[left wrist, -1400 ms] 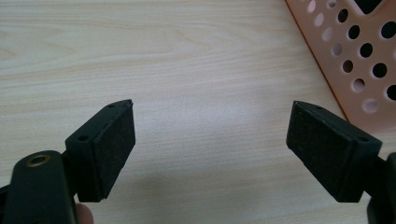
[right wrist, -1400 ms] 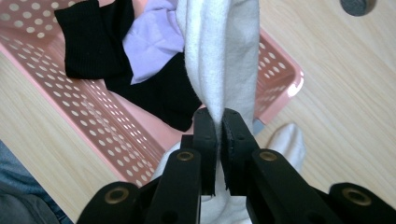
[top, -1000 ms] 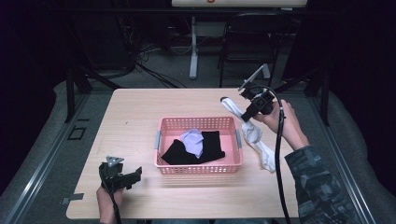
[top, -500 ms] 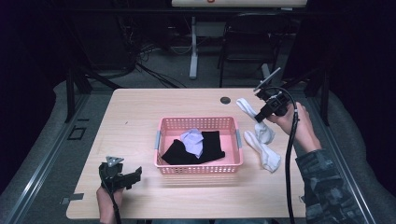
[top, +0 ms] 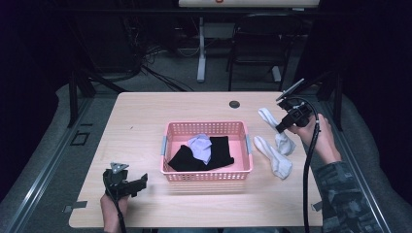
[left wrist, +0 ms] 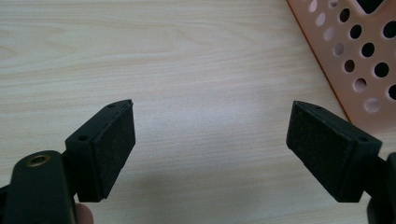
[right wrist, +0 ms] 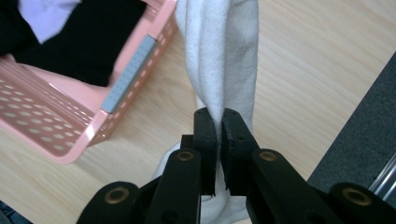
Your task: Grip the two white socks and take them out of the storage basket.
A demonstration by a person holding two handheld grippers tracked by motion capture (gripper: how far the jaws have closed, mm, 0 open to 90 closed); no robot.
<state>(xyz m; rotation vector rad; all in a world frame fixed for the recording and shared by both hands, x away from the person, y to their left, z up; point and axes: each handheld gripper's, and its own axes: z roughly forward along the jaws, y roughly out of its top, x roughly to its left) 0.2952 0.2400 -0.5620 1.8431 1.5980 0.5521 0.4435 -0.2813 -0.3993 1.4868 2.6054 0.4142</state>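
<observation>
Black, felt-faced jaws of the left tool (left wrist: 210,140) stand spread wide apart over bare wood, gripping nothing and touching nothing; in the high view this left tool (top: 127,183) sits at the near left corner of the desk (top: 145,121), held by a hand (top: 112,213) that enters from the bottom edge. Just beyond it, toward the middle of the desk, lies a pink perforated basket (top: 209,173) with grey handles at both ends; the same basket (left wrist: 359,56) fills the upper right corner of the left gripper view. Inside the basket rest a black garment (top: 221,151) and a pale lilac cloth (top: 200,146) on top of it. To the right of the basket, a white sock (top: 273,156) lies flat on the desk. Farther back on that side, the right tool (top: 282,126) has its jaws pressed together, pinching a second white sock (top: 268,118); in the right gripper view the right tool (right wrist: 218,126) clamps a fold of this second white sock (right wrist: 224,51), which runs up and away beside the basket's end. A small dark round disc (top: 234,104) sits near the far edge. No legible writing or brand mark can be made out on any item.
</observation>
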